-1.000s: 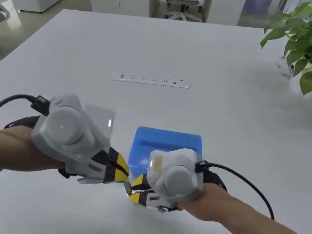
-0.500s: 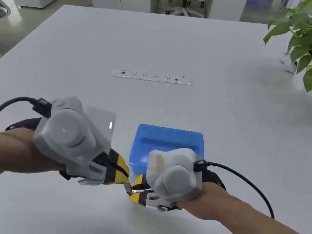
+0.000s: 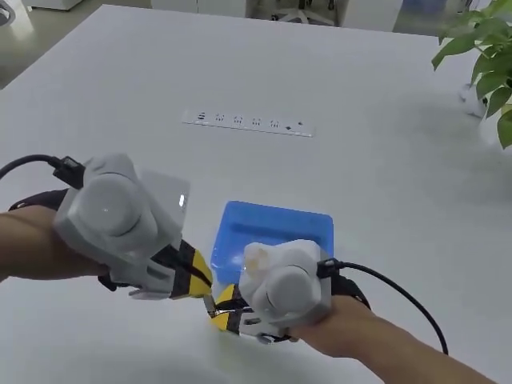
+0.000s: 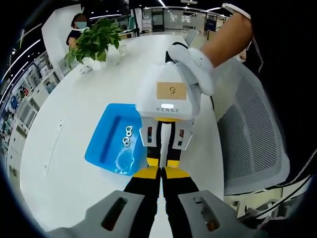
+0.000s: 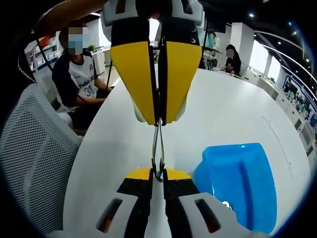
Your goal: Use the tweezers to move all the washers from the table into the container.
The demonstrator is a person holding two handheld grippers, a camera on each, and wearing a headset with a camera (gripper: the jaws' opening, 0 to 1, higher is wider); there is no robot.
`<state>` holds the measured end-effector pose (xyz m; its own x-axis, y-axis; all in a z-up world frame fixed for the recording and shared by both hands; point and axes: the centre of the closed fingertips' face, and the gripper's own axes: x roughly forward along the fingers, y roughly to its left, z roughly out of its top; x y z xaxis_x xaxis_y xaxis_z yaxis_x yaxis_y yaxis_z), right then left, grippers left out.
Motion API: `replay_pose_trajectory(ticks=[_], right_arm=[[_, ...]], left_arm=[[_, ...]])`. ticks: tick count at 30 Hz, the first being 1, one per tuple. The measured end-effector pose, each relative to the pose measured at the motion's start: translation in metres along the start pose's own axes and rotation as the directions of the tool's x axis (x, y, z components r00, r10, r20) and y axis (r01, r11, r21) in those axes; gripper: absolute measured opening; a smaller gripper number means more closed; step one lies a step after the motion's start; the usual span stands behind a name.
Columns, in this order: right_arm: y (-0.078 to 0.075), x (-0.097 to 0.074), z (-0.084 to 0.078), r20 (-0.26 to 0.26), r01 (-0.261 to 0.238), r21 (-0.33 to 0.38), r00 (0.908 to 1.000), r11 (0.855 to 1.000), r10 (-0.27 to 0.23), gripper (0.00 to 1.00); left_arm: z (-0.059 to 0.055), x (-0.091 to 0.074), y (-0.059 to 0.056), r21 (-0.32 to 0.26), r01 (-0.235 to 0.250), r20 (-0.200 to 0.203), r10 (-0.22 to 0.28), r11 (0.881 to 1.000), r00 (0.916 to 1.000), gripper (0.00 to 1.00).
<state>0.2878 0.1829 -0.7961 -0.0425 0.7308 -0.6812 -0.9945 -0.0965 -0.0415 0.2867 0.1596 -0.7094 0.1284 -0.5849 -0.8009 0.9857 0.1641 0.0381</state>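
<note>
Clamping one end of the thin silver metal tweezers (image 5: 157, 146), the left gripper (image 4: 161, 171) has its yellow-tipped jaws pressed tight together. The right gripper (image 5: 158, 174) faces it nose to nose, and its jaws are pinched shut on the other end of the same tweezers. In the right gripper view the slim metal legs run straight from one pair of yellow tips to the other, held above the tabletop.

Just beside the meeting jaws sits the blue rectangular plastic container (image 4: 106, 144). In the head view it lies right behind the right gripper, which covers its near edge. A few small silver ring-shaped washers (image 4: 128, 136) lie clustered inside the container, on its floor.

Everything rests on a wide white table (image 3: 360, 120). Farther across the table, well apart from the container, lies a long white power strip (image 3: 246, 124). A green leafy plant (image 3: 480, 48) stands at the far right corner. A grey mesh-backed chair (image 4: 247, 124) stands beside the table edge.
</note>
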Motion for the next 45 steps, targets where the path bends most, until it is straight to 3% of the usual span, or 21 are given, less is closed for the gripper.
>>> replay_pose_trajectory(ticks=[18, 45], right_arm=[[-0.003, -0.004, 0.005, 0.013, 0.008, -0.004, 0.9999, 1.000, -0.008, 0.09], [-0.005, -0.038, 0.022, 0.035, 0.062, -0.045, 0.9976, 0.997, -0.060, 0.09]], left_arm=[[0.005, -0.004, 0.000, 0.004, -0.003, 0.006, 0.003, 1.000, 1.0000, 0.05], [0.037, -0.026, -0.002, 0.050, -0.019, 0.023, 0.018, 0.999, 0.9996, 0.05]])
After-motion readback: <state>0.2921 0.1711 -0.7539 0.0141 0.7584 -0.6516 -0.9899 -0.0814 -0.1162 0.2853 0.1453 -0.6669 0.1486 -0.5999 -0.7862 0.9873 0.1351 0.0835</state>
